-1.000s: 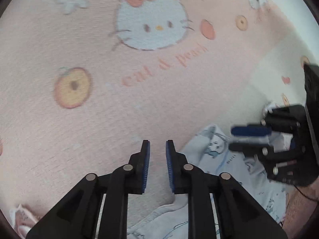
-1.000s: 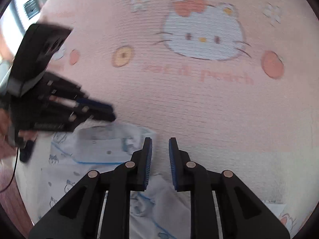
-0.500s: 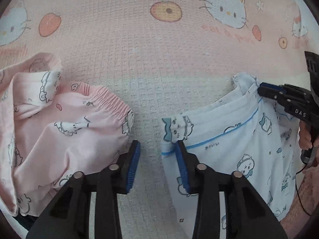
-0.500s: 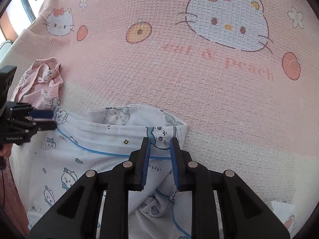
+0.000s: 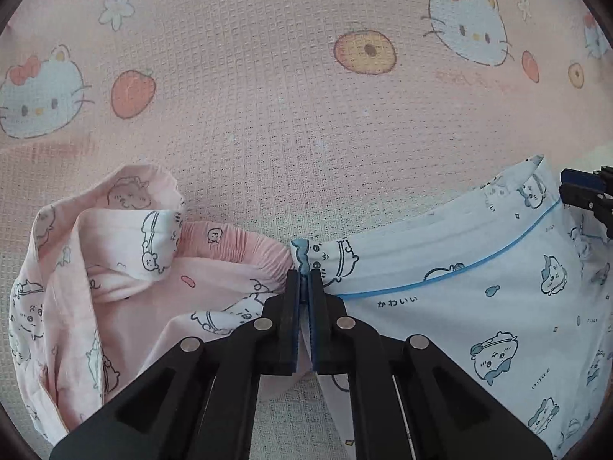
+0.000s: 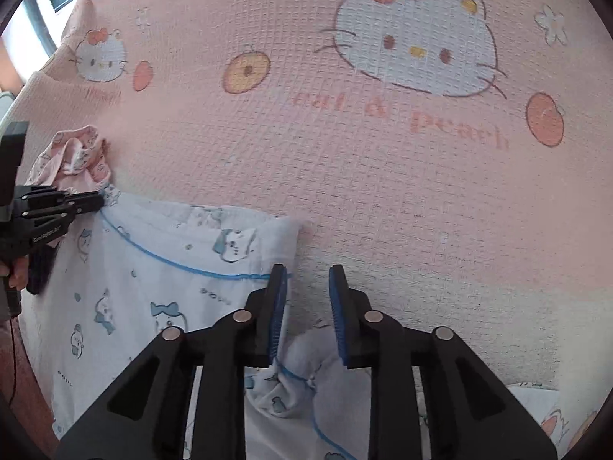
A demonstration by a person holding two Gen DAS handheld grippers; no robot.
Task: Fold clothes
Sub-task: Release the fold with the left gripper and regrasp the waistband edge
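A light blue printed garment (image 5: 479,299) lies spread on the pink blanket (image 5: 306,134). My left gripper (image 5: 304,291) is shut on its near left corner, where the blue trim meets the hem. A crumpled pink printed garment (image 5: 115,287) lies right beside that corner. In the right wrist view my right gripper (image 6: 308,306) stands open over the garment's (image 6: 153,287) right edge, with bunched cloth under its fingers. The left gripper (image 6: 95,201) shows at the left, pinching the far corner next to the pink garment (image 6: 72,157). The right gripper (image 5: 571,187) peeks in at the left wrist view's right edge.
The blanket (image 6: 383,191) has cat, peach and flower prints and stretches far beyond the clothes. A hand (image 6: 17,272) holds the left gripper's handle. Another printed cloth (image 6: 551,418) shows at the lower right. Reddish floor (image 6: 23,383) lies past the bed's left edge.
The left gripper went from open beside the blue garment's corner to shut on it. The right gripper, shut on the other edge before, has opened.
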